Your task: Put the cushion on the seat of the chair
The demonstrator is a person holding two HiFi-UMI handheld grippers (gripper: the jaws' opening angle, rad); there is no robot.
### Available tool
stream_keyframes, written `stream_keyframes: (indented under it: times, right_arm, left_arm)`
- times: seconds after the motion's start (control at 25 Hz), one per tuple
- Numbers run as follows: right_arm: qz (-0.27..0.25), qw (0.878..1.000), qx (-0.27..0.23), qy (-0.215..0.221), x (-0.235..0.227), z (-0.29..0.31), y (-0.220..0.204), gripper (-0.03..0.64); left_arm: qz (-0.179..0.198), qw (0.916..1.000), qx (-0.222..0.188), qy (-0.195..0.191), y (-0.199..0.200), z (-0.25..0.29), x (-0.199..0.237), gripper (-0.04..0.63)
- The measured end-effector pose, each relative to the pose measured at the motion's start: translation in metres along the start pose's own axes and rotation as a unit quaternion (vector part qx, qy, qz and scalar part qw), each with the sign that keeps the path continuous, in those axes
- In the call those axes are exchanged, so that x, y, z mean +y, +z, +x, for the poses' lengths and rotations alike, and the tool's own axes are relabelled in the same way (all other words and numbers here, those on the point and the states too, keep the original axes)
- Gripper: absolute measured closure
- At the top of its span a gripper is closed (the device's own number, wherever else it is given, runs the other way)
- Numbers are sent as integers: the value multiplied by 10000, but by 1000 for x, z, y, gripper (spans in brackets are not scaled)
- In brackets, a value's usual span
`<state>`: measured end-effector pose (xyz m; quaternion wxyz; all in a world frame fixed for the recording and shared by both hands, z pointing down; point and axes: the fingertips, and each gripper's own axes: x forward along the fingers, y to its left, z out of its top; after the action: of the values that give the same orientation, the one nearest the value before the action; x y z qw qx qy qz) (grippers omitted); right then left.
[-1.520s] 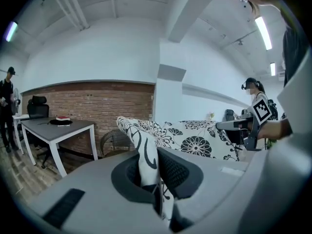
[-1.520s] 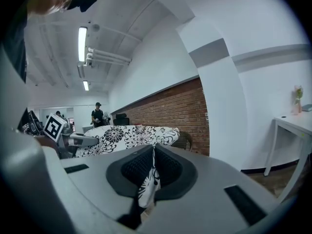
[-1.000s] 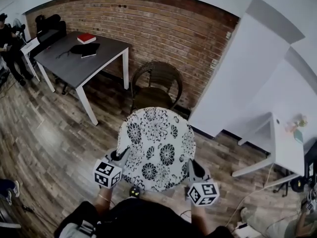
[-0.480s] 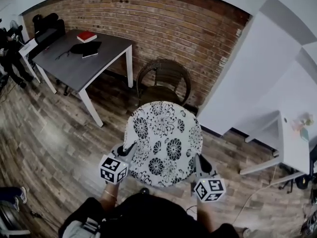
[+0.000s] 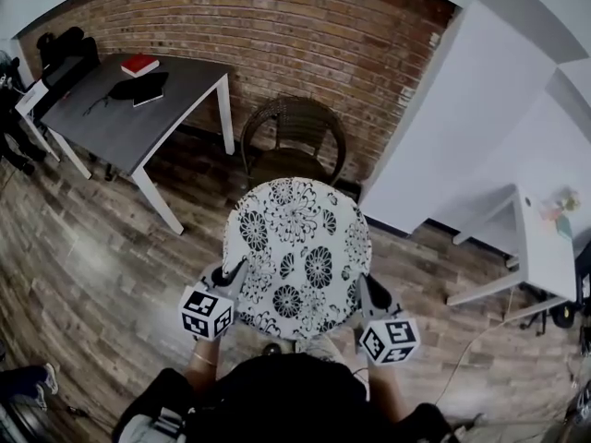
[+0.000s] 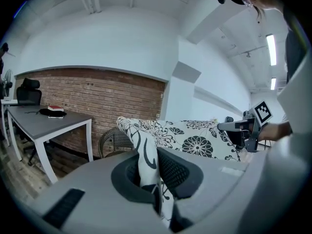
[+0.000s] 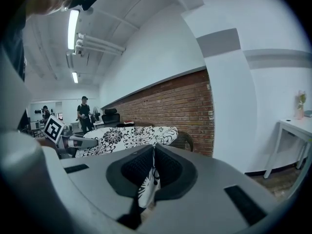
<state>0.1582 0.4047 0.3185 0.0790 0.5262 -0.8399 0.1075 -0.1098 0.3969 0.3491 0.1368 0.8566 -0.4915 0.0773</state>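
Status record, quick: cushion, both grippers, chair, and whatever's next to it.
cushion: round, floral, held in the air, roughly flat
left gripper: shut on the cushion's left edge
right gripper: shut on the cushion's right edge
chair: wicker, against the brick wall, beyond the cushion
table: grey, left of the chair; red book on it
task: cushion not yet on the seat

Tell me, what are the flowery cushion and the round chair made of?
The cushion looks like soft printed cloth: it creases where it is gripped. The chair looks like dark matte wicker, maybe plastic: its back shows a weave.
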Motion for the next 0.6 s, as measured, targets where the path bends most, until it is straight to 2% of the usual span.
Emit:
stream_keyframes:
  times: [0.2, 0.6]
  right_arm:
    - [67, 9998, 40, 182, -13, 32, 0, 606]
    - [11, 9966, -13, 818, -29, 140, 22, 606]
  left_arm:
    - [-17, 9999, 35, 160, 4, 17, 11, 584]
    - [62, 9971, 63, 754, 31, 59, 71, 584]
